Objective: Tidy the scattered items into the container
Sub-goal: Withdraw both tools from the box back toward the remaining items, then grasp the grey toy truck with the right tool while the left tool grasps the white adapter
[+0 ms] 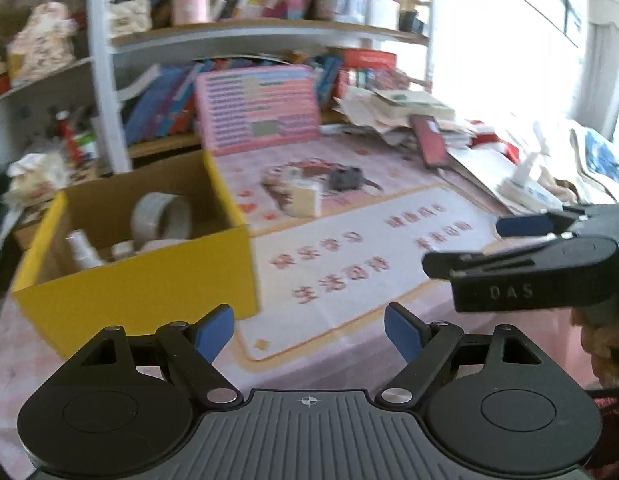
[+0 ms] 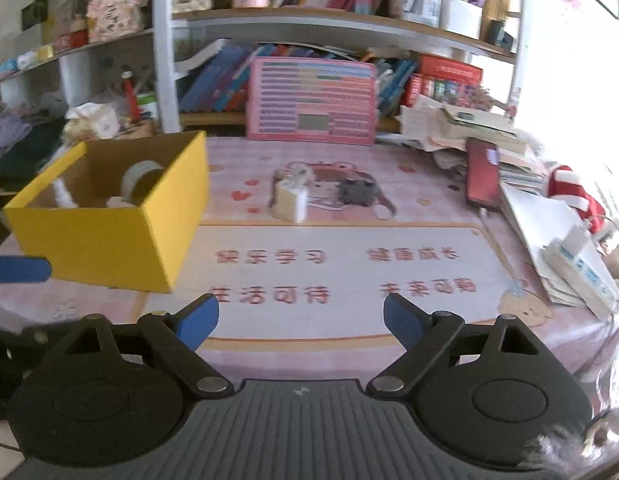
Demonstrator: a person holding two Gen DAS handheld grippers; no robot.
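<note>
From the left wrist, the left gripper is seen with blue pads spread apart and holding nothing, low before the yellow box, in which a tape roll and a small white bottle lie. From the right wrist, the right gripper is likewise seen spread and unladen; a cream cube-shaped charger and a dark grey object are seen apart on the pink mat, right of the box.

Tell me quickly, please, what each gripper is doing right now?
Left gripper: open, holding nothing.
Right gripper: open, holding nothing.
</note>
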